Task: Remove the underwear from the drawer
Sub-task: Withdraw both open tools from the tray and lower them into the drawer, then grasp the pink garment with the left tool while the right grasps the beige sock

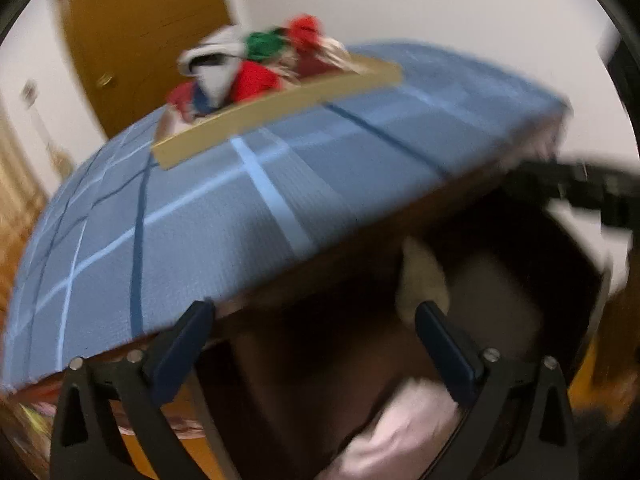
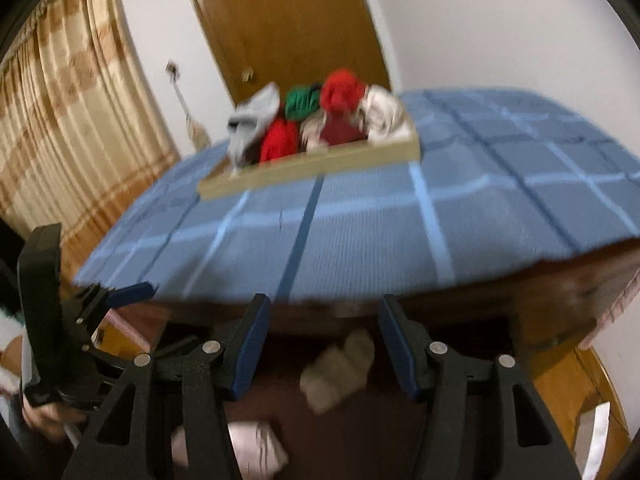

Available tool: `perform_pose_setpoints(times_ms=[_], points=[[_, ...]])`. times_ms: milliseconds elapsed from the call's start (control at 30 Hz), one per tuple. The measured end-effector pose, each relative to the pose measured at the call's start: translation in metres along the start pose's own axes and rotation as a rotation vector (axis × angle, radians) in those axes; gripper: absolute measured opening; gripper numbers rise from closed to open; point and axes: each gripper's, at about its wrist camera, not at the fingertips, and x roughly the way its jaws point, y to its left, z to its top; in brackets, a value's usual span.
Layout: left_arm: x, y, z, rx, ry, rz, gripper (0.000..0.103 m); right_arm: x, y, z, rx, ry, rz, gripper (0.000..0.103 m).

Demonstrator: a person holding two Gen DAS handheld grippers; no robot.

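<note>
Blur softens both views, yet the layout reads clearly. The left gripper [image 1: 316, 320], black-framed with dark blue pads, hangs over the open dark wooden drawer [image 1: 520, 240] with its jaws wide apart and nothing between them. The right gripper [image 2: 323, 316], of the same build, points down into the same drawer [image 2: 460, 332]; its jaws stand apart too, and no cloth is pressed between the pads.

Inside the drawer lies a cream-coloured bundled piece of underwear [image 2: 340, 372], seen beyond the right gripper's fingers and apparently not touched by them. In the left view the same cream bundle [image 1: 420, 276] sits just past the right-hand pad. A pale pink folded cloth [image 2: 240, 448] lies nearer the cameras at the bottom of the drawer, also visible from the left [image 1: 400, 428].

Above the drawer spreads a blue checked tabletop cover [image 2: 380, 232] with light and dark stripes. On it rests a shallow tan wooden tray [image 2: 320, 168] heaped with red, green, grey and white rolled garments [image 2: 312, 116]. Behind stand a brown wooden door [image 2: 288, 20] and, on the left, a beige patterned curtain [image 2: 80, 120].
</note>
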Motion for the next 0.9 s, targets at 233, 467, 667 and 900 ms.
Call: perform_pose_setpoints(times_ms=[233, 467, 667, 900], points=[[0.014, -0.031, -0.036, 0.179, 0.191, -0.145, 0.102, 0.001, -0.002, -0.030, -0.013, 0.166, 0.042, 0.058], [0.056, -0.040, -0.047, 0.168, 0.395, -0.258, 0.100, 0.010, -0.007, -0.051, 0.046, 0.287, 0.073, 0.058], [0.083, -0.038, -0.049, 0.056, 0.528, -0.398, 0.097, 0.025, -0.017, -0.055, 0.148, 0.311, 0.093, 0.058], [0.092, -0.042, -0.056, -0.026, 0.615, -0.518, 0.088, 0.060, -0.035, -0.059, 0.407, 0.353, 0.106, 0.058]])
